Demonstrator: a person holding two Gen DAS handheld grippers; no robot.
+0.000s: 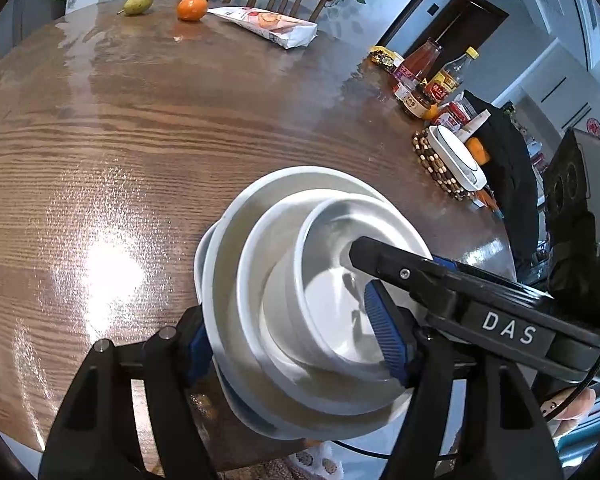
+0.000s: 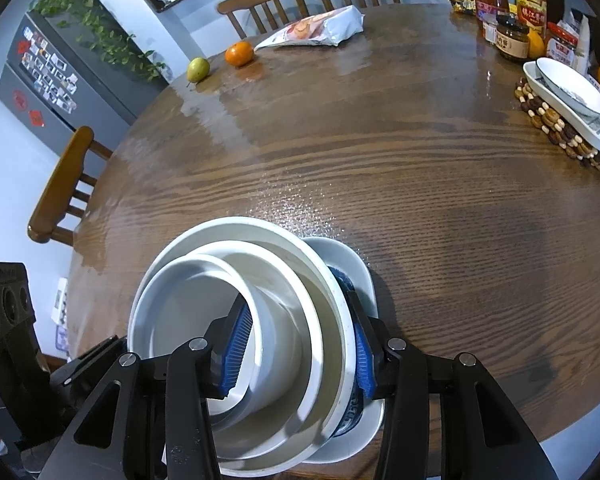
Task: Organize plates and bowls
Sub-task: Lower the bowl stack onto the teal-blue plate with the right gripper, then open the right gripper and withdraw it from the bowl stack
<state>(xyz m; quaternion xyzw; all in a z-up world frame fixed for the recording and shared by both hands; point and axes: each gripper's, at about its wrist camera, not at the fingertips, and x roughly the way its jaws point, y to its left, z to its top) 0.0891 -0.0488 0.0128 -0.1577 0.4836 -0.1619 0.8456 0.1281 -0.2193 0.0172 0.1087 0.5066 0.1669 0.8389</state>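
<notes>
While nested bowls [image 2: 236, 340] sit at six o'clock on the worktop [image 2: 380, 168], my right gripper [image 2: 298, 350] and left gripper [image 1: 296, 340] each straddle their walls to steady them; whether the jaws pinch, I cannot tell.

Open room: middle of the surface [image 2: 380, 184] lies bare.
Far edge: pear [image 2: 198, 69], orange [image 2: 239, 53], snack bag [image 2: 316, 28].
Right edge: bottles [image 2: 530, 0], dishes on beaded trivet [image 2: 556, 128].
Near edge: stacked bowls [image 2: 236, 344].

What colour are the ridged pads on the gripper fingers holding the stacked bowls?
Blue pads on black fingers, clearest in the right wrist view.
</notes>
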